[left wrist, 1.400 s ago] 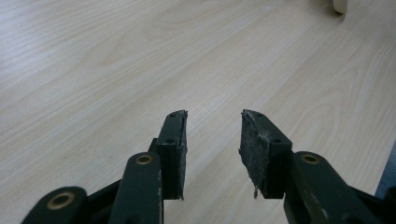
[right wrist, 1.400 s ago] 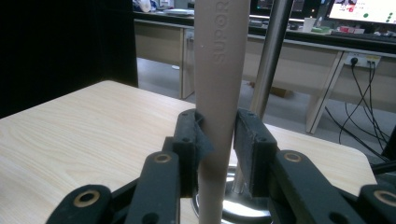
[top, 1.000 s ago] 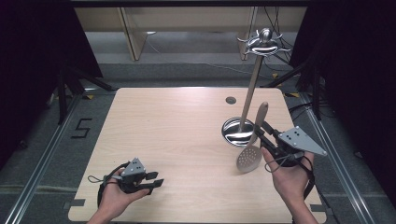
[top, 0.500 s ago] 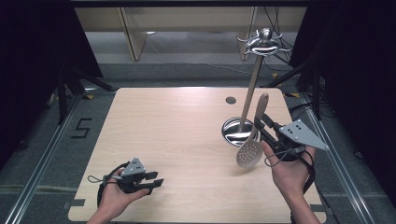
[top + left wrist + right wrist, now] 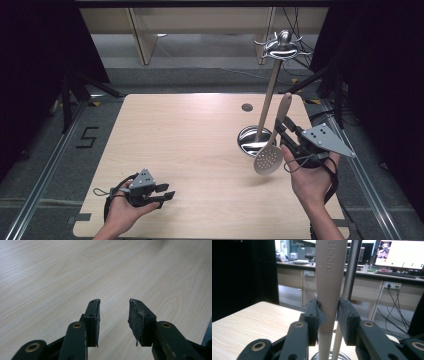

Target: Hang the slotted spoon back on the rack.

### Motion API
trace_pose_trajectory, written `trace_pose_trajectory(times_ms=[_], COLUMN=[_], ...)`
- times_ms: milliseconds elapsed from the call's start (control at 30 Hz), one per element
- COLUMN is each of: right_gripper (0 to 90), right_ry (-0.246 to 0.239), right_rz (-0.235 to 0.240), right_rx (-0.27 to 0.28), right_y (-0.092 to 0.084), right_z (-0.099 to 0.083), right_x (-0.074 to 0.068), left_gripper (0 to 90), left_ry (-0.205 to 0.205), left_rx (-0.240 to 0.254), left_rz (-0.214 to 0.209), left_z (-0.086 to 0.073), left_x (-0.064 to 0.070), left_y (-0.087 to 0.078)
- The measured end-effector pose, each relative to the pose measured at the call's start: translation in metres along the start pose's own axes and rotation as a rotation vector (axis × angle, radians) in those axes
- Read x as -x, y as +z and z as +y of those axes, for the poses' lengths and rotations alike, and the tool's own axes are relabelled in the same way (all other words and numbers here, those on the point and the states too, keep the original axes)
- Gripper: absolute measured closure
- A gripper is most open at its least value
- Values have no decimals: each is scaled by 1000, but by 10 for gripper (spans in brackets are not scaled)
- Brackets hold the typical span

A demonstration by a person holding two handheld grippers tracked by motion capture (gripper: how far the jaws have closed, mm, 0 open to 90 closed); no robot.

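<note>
While the right gripper (image 5: 283,131) clamps the slotted spoon (image 5: 270,150) mid-handle, notes:
spoon position: lifted off the table (image 5: 190,135), head down and handle up, just beside the utensil stand (image 5: 265,100), above the rim of its round base.
right jaws: closed on the tapered handle (image 5: 328,290); right gripper view shows both pads pressed on the narrower part.
left gripper (image 5: 162,192): resting low at the near left of the table, jaws partly apart, holding nothing.
handling, my read: looks like light, stiff plastic; smooth taper could slip through the pads.
balance: perforated head is the heavier end, so it will tend to swing.
grip advice: hold nearer the head for less swing.
risk: hooks at the stand top are small.
</note>
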State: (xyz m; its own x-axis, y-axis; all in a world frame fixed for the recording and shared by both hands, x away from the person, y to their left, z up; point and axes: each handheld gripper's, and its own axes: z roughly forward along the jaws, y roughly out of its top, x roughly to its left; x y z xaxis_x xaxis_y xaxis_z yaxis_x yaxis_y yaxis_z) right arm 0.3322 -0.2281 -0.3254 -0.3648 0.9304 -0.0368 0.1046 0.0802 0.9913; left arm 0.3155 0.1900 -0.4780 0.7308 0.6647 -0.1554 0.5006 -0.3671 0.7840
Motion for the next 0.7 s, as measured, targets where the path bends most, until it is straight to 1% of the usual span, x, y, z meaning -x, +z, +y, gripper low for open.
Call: trace_pose_trajectory(times_ms=[100, 133, 200, 233, 267, 300, 367, 400, 467, 500, 533, 600, 633, 700], right_gripper=[714, 714, 714, 714, 714, 714, 713, 713, 713, 713, 713, 713, 713, 713], right_ry=[10, 3, 12, 9, -3, 11, 15, 1, 8, -7, 3, -1, 13, 10], right_rz=[-14, -30, -28, -41, -46, -46, -68, -74, -79, -82, -88, -93, -100, -101], right_rx=[3, 7, 6, 8, 14, 11, 10, 15, 12, 18, 17, 22, 14, 14], right_y=[0, 1, 1, 1, 2, 3, 3, 4, 4, 5, 5, 6, 6, 8], right_z=[2, 3, 4, 5, 5, 6, 8, 9, 10, 11, 12, 14, 14, 16], right_x=[-1, 0, -1, -1, 0, -1, -2, -1, -2, -1, -2, -2, -3, -3], left_gripper=[603, 602, 603, 602, 602, 602, 602, 602, 602, 602, 602, 602, 602, 602], left_ry=[0, 23, 21, 20, 9, 9, 10, 10, 10, 11, 10, 10, 12, 11], left_rx=[-3, -24, -23, -22, -10, -11, -11, -11, -12, -12, -12, -12, -12, -12], left_rz=[1, 11, 10, 10, 4, 4, 4, 4, 4, 4, 4, 4, 4, 3], left_z=[0, 0, 0, 0, 0, 0, 0, 0, 0, 0, 0, 0, 0, 0], left_x=[0, -2, -2, -2, -1, -1, -1, -1, -1, -1, -1, -1, -1, -1], left_y=[0, -2, -2, -2, -1, -1, -1, -1, -2, -2, -2, -1, -1, -2])
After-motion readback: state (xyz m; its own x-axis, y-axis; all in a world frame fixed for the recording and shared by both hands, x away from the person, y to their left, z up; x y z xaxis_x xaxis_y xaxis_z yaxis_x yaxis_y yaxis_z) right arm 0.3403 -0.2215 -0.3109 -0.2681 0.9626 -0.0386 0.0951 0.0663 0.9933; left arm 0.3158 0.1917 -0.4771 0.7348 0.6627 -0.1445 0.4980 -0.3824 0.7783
